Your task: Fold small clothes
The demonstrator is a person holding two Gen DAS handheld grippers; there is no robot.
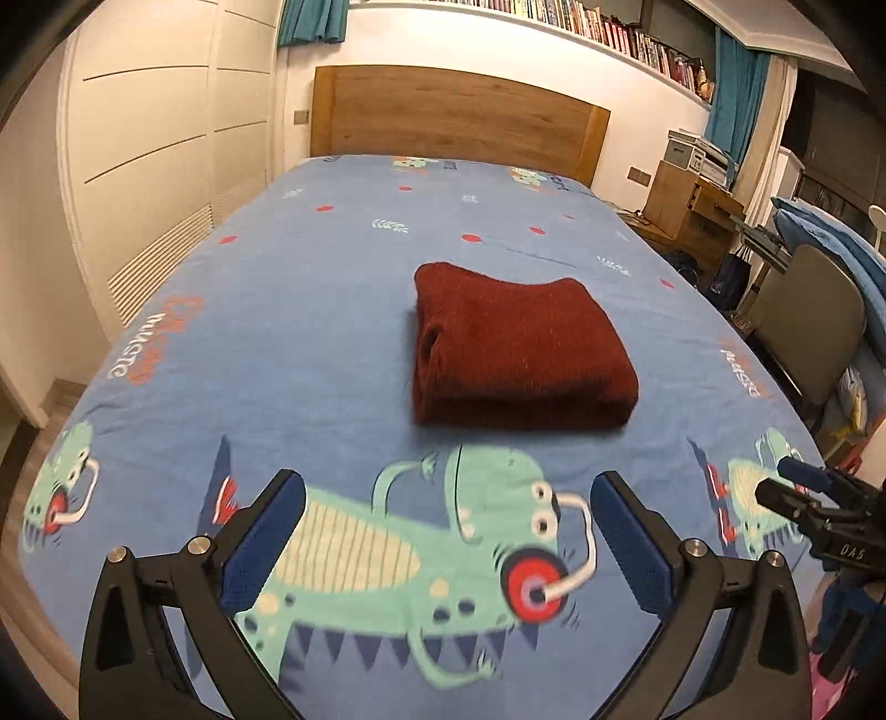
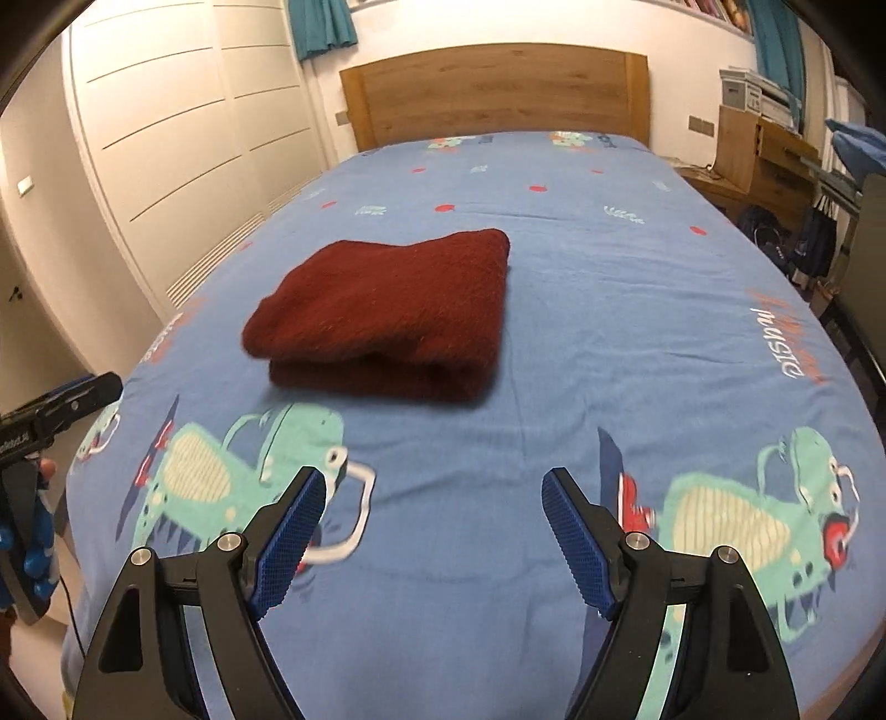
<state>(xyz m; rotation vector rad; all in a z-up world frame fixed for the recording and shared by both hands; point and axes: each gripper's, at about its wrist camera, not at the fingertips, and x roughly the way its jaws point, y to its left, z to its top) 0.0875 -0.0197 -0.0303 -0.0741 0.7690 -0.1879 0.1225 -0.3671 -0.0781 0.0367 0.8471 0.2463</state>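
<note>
A dark red garment, folded into a thick square packet, lies on the bed near the middle of its blue sheet, with the fold's rounded edge facing my cameras and layered edges showing on its left side in the left wrist view. It rests flat, just beyond a printed green cartoon dinosaur wearing headphones.

My left tongs hang above that dinosaur, spread wide with nothing between their blue pads; they are released and well apart from the garment. My right tongs are likewise released, their blue pads empty over bare sheet, with the garment ahead and to the left of them, not touched. Each tool shows at the edge of the other's view: the right one at the right side of the left wrist view, the left one at the left side of the right wrist view, with fingers of the hand holding it partly visible.

A wooden headboard closes the far end of the bed. White wardrobe doors stand to the left, a long shelf of books runs high on the wall, teal curtains hang at the right, and a wooden bedside cabinet carries a grey box. The sheet also bears red dots and the printed word "music".
</note>
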